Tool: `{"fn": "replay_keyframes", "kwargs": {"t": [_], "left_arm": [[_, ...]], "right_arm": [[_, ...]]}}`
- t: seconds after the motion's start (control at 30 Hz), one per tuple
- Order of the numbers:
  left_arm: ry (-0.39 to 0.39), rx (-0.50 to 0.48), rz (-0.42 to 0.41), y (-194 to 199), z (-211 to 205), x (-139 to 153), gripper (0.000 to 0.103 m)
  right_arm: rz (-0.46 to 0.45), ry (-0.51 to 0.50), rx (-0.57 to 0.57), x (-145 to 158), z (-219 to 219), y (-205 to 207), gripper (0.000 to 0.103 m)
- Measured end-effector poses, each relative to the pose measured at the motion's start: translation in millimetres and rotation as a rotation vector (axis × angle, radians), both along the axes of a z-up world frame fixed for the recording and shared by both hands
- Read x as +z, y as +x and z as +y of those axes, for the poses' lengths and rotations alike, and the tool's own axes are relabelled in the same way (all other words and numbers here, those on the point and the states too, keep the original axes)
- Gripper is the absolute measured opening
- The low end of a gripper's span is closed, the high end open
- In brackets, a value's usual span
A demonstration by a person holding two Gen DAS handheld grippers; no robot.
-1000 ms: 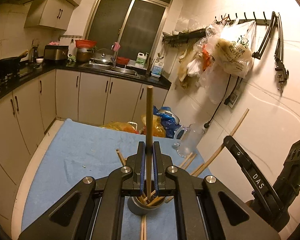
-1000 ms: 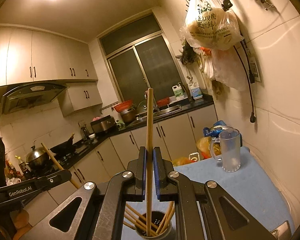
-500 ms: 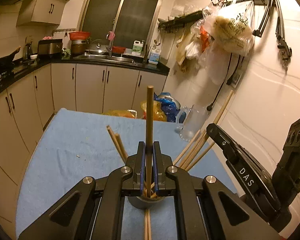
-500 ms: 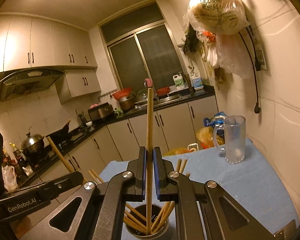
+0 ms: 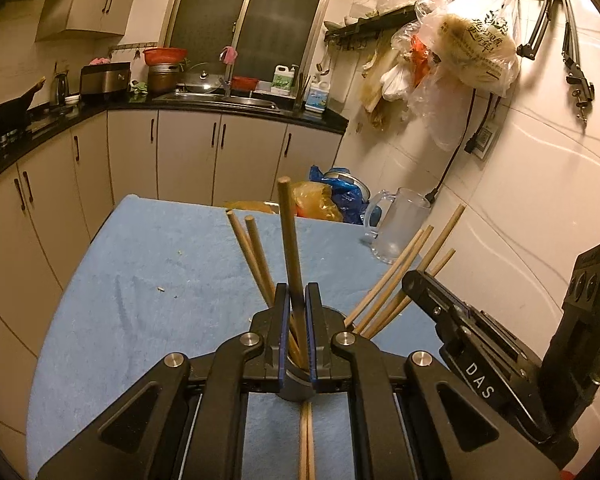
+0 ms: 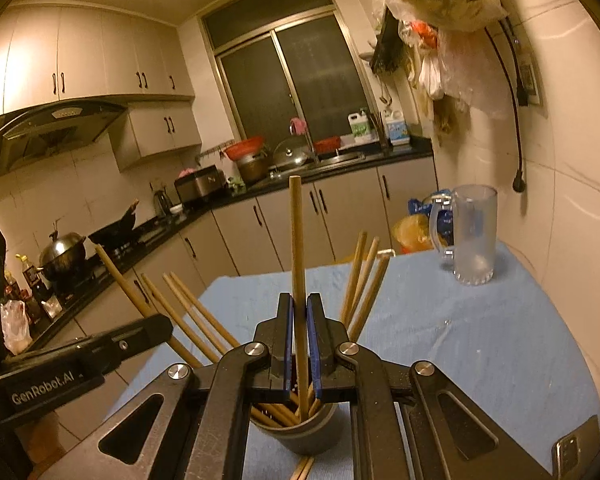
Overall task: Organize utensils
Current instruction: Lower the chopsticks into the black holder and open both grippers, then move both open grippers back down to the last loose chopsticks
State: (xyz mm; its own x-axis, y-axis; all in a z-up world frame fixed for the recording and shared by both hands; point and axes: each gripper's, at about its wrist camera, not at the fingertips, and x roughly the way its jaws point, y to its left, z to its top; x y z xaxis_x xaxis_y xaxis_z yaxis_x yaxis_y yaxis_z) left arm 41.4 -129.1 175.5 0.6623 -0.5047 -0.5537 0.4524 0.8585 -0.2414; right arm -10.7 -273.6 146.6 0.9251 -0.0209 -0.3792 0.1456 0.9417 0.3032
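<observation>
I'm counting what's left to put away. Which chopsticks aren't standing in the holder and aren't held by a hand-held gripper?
The pair of chopsticks lying flat on the blue cloth, poking out from under the holder. All the others stand in it or are clamped upright.

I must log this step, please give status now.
Left gripper shut on chopstick. Right gripper shut on another chopstick. Both over holder. Nothing blocking.

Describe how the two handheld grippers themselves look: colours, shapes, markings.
Both are matte black, built alike. The left gripper and right gripper each have two flat black fingers lined with blue pads, driven by angled linkage arms with triangular cut-outs and round silver pivot pins. Seen side-on, the right one bears white "DAS" lettering and a small green light; the left one reads "GenRobot.AI". No sleeves or cables show.
</observation>
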Motion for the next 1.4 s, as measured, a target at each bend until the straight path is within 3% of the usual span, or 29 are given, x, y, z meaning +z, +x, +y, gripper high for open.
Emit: {"fn": "replay_keyframes", "kwargs": {"t": [0.2, 0.3, 0.47, 0.63, 0.7, 0.87, 1.1, 1.3, 1.4], "left_arm": [[-0.002, 0.016, 0.011, 3, 4, 0, 0.011], [-0.006, 0.03, -0.001, 0, 9, 0, 0.026], [-0.018, 0.041, -0.009, -8, 19, 3, 0.027], [-0.013, 0.07, -0.046, -33, 34, 2, 0.037], [-0.003, 0.079, -0.055, -46, 43, -5, 0.046], [0.036, 0.088, -0.02, -78, 59, -47, 0.049], [0.111, 0.083, 0.135, -96, 68, -126, 0.049], [0.148, 0.082, 0.127, -100, 66, -144, 0.049], [0.125, 0.071, 0.147, -98, 65, -147, 0.049]], "right_arm": [[0.005, 0.003, 0.005, 1, 0, -3, 0.011], [-0.009, 0.005, 0.005, 4, -1, -7, 0.022], [-0.033, 0.014, -0.007, 13, -2, -23, 0.024], [-0.061, 0.043, -0.02, 15, -5, -56, 0.033], [-0.059, 0.06, -0.024, 9, -5, -71, 0.039], [0.032, 0.096, 0.008, -25, 6, -91, 0.039], [0.228, 0.163, 0.006, -95, 21, -93, 0.039], [0.294, 0.167, 0.012, -120, 33, -93, 0.039], [0.321, 0.157, 0.033, -124, 38, -88, 0.039]]}}
